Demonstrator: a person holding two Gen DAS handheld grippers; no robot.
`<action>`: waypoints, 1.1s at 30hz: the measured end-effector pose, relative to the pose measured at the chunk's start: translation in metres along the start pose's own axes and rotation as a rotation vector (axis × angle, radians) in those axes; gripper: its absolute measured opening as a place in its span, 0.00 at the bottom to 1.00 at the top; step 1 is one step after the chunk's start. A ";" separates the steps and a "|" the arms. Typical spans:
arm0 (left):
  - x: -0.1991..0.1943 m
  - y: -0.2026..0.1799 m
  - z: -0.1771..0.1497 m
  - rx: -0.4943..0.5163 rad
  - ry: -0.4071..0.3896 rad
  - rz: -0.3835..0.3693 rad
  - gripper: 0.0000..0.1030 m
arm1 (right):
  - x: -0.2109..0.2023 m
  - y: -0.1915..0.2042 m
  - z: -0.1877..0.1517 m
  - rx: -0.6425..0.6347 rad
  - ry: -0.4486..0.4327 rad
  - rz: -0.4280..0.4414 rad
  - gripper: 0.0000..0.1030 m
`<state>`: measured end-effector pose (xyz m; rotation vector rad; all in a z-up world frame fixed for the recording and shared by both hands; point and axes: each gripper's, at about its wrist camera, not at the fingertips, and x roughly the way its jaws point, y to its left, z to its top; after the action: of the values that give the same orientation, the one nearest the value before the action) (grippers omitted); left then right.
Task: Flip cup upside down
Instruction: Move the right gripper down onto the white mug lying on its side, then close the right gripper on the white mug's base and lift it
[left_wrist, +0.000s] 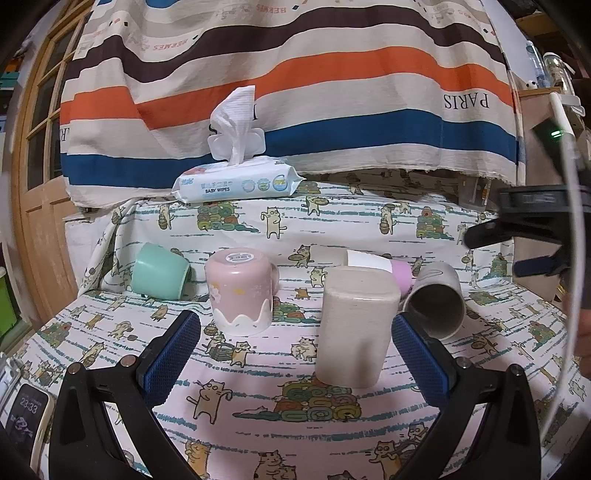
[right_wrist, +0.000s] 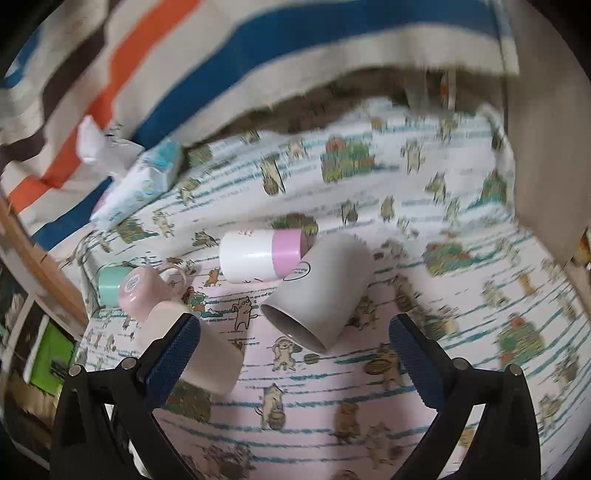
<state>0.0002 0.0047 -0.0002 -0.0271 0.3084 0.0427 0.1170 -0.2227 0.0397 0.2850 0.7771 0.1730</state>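
Note:
Several cups sit on a cat-print cloth. A beige cup stands upside down between my left gripper's open, empty fingers. A pink mug stands upside down behind it. A grey cup lies on its side with its mouth toward me; in the right wrist view the grey cup lies just ahead of my open, empty right gripper. A white and pink cup and a mint cup also lie on their sides. The right gripper shows at the right edge of the left wrist view.
A pack of baby wipes sits at the back under a striped hanging cloth. A wooden door is at the left. A phone lies at the lower left. The right wrist view is motion-blurred.

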 end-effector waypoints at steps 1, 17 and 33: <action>0.000 0.000 0.000 -0.002 0.001 0.002 1.00 | 0.008 0.000 0.003 0.024 0.018 0.000 1.00; 0.000 0.000 -0.001 0.003 0.002 0.006 1.00 | 0.107 -0.039 0.024 0.357 0.207 -0.049 0.96; 0.000 -0.001 -0.001 0.002 0.003 0.006 1.00 | 0.130 -0.043 0.011 0.286 0.362 0.074 0.80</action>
<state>0.0002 0.0037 -0.0012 -0.0245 0.3112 0.0485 0.2180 -0.2322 -0.0534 0.5642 1.1539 0.1853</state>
